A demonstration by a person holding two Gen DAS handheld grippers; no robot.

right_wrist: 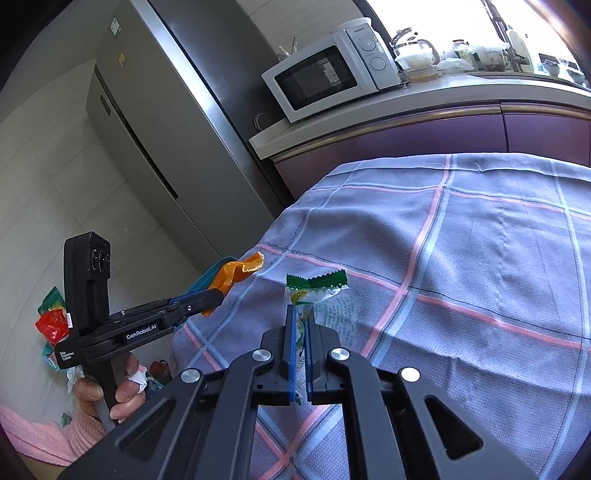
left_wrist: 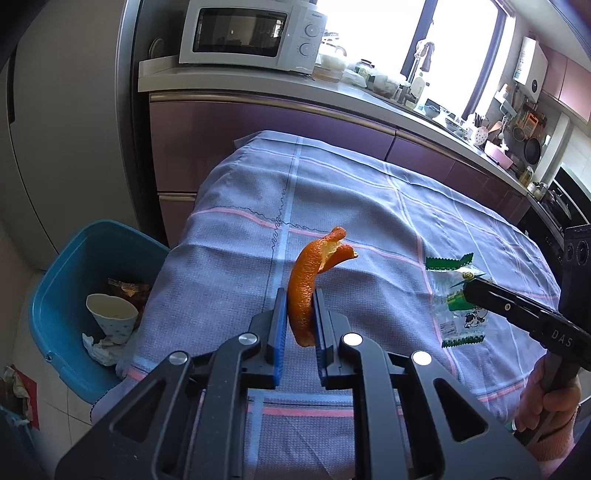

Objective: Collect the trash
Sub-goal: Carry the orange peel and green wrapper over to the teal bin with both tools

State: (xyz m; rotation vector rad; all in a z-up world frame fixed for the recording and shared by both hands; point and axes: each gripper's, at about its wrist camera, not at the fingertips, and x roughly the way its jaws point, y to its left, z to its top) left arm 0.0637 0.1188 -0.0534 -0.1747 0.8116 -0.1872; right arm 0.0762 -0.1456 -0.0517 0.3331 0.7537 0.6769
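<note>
My left gripper is shut on a curled orange peel and holds it above the table's left part. The peel also shows in the right wrist view, held by the left gripper. My right gripper is shut on a clear and green plastic wrapper, lifted a little above the cloth. In the left wrist view the wrapper is at the right, with the right gripper on it. A blue bin stands on the floor left of the table.
The table wears a lilac checked cloth. The bin holds a paper cup, tissue and wrappers. Purple cabinets with a microwave stand behind. A fridge is at the left. Trash lies on the floor.
</note>
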